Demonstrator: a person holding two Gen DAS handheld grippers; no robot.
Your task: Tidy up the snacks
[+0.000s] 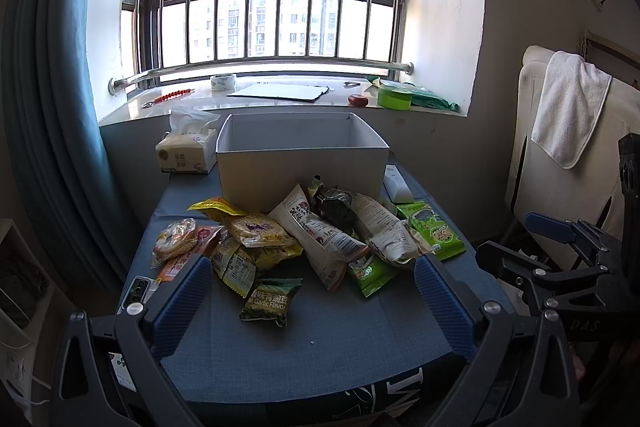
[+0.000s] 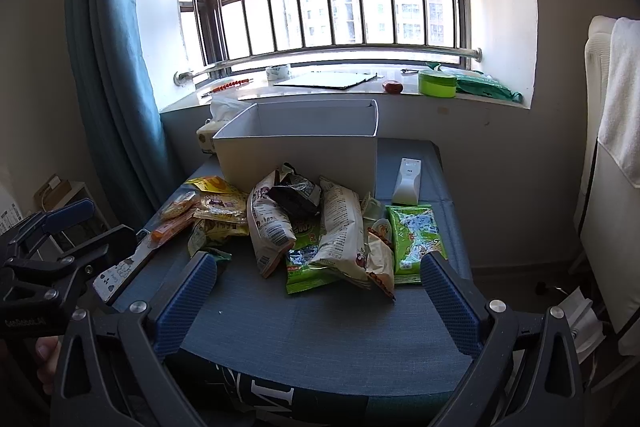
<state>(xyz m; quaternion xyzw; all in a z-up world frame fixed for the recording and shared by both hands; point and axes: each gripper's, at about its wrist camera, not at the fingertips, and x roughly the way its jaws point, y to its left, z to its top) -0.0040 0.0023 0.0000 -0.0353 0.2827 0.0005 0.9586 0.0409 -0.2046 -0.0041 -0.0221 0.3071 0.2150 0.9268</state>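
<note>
The right gripper hangs with jaws spread wide above the blue tabletop; the snack pile lies just beyond the fingertips, the white box behind it.

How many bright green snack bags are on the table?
2: one flat bright green snack bag at the pile's right edge, another bright green bag partly under the white bags. More may be hidden.

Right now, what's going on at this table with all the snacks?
A person holds a gripper in each hand over a blue table. The left gripper and right gripper are both open and empty. A pile of snack packets lies loose in front of a white box; none of its visible interior holds a packet.
</note>
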